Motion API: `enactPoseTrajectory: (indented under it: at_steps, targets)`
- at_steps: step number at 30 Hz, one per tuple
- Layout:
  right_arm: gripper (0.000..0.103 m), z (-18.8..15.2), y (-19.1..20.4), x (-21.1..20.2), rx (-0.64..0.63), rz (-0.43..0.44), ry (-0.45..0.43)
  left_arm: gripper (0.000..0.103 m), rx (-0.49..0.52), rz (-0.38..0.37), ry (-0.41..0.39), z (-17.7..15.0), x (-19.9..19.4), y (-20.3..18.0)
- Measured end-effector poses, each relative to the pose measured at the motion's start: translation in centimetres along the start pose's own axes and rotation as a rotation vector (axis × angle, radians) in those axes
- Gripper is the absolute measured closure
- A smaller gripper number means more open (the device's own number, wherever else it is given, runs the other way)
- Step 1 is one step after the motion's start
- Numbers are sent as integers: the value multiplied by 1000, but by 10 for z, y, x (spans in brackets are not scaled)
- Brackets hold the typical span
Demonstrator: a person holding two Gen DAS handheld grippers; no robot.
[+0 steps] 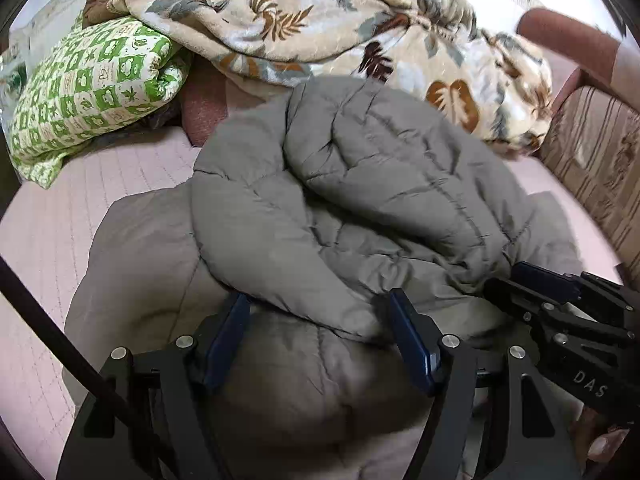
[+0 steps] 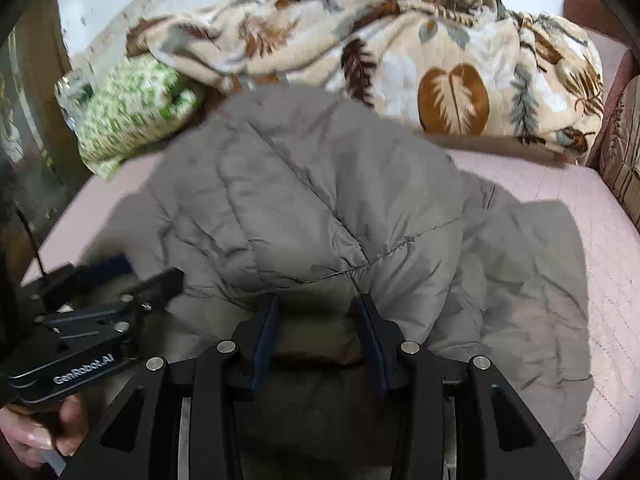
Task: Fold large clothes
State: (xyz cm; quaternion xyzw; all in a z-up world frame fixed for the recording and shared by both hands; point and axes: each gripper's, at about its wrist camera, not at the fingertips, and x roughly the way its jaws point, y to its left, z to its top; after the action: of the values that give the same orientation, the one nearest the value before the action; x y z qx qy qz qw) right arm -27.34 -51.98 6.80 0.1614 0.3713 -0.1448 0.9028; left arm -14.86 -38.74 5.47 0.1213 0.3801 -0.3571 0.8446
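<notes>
**Grey padded coat bunched on the pink bed**

Pink quilted bedding (image 1: 120, 176) is filling the surface under both my cameras, and a grey padded coat (image 1: 360, 184) is lying heaped in the middle of it, one puffy fold doubled over the rest. Behind the coat, a leaf-print blanket (image 1: 304, 28) is sitting crumpled along the far edge, with a green-and-white patterned quilt (image 1: 88, 88) bundled at its left. A brown striped cushion (image 1: 596, 152) is standing at the right.

I am seeing my left gripper (image 1: 316, 320) with its blue pads spread wide, the coat's rolled edge lying between them; whether the pads are touching the fabric I cannot tell. My right gripper (image 2: 316, 316) is showing a narrower gap, still parted, with a darker fold of the coat sitting between its fingers. Whether it is actually pinching that fold I cannot tell.

Each gripper is appearing in the other's view, the two working side by side at the coat's near edge.
</notes>
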Motion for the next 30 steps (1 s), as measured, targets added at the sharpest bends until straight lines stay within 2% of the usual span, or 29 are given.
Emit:
enactPoseTrajectory:
  at_steps: [8,12,13,17,24,30]
  targets:
    - [59,7,-8,-68,46,11,-63,33,-24,-11,-101,10,-75,12]
    - [57,-8,-10,-110,54,21,-90,33,-13,6,-138,-8,-125,20]
    - [54,-15,-10,-121,59,26,-92,33,-11,17,-144,-18,-138,24]
    - [54,-57,-6,-154,81,54,-85,33,-40,59,-122,-71,-173,40]
    - [54,-139,9,-188,46,38,-13,33,-19,166,-15,-170,-189,54]
    - [54,-194,17,-201,28,22,47,32,-17,160,26,-222,-195,53]
